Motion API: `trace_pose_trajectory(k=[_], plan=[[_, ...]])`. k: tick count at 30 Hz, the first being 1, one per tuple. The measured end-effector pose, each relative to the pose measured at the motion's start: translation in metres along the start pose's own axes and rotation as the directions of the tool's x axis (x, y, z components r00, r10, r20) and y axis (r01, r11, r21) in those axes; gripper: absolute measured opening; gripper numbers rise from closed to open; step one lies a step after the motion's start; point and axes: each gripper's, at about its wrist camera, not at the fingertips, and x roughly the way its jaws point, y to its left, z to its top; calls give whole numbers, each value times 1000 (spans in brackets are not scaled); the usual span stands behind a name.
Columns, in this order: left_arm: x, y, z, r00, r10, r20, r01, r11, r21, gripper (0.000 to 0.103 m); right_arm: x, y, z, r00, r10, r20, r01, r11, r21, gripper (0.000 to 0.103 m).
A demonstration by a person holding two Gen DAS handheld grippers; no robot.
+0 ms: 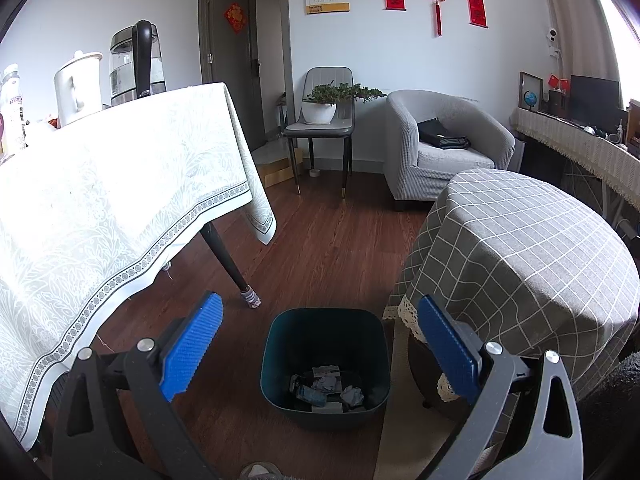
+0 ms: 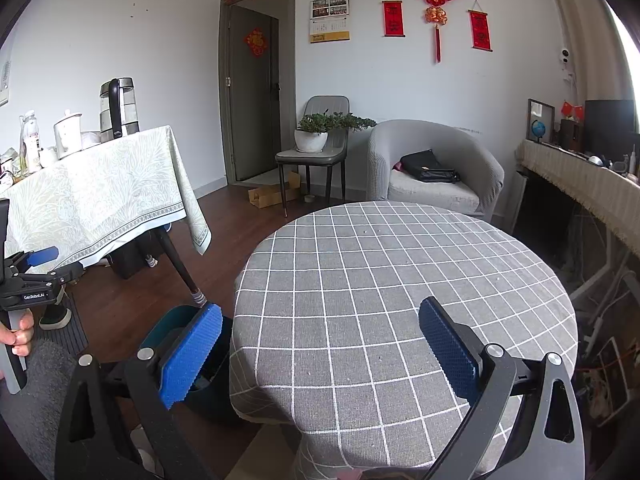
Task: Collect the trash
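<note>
Below, bin (image 1: pixel 325 364) of crumpled trash (image 1: pixel 328 390), left hand-held gripper (image 1: pixel 320 344) spread wide above

Daylight pours in from the far right, blown out to white glare at that edge in both views. The white wall (image 2: pixel 160 40) is evenly bright; the bin (image 1: pixel 326 364) interior is dim. Fisheye bends edges, corners vignette black. Focus is sharp.

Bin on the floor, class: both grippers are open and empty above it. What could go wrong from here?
1. The bin sits tight between the table leg and the round table's cloth; a low left gripper might snag the lace hem.
2. Crumpled paper already fills the bottom; a careless drop could perhaps bounce out onto the floor.
</note>
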Motion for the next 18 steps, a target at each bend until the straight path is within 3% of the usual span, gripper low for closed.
trace_pose_trajectory(k=[18], plan=[[0, -4, -2, 1000, 3, 0, -3, 1000, 9, 100, 1, 1, 0, 1000, -1, -3, 1, 1000, -9, 100]])
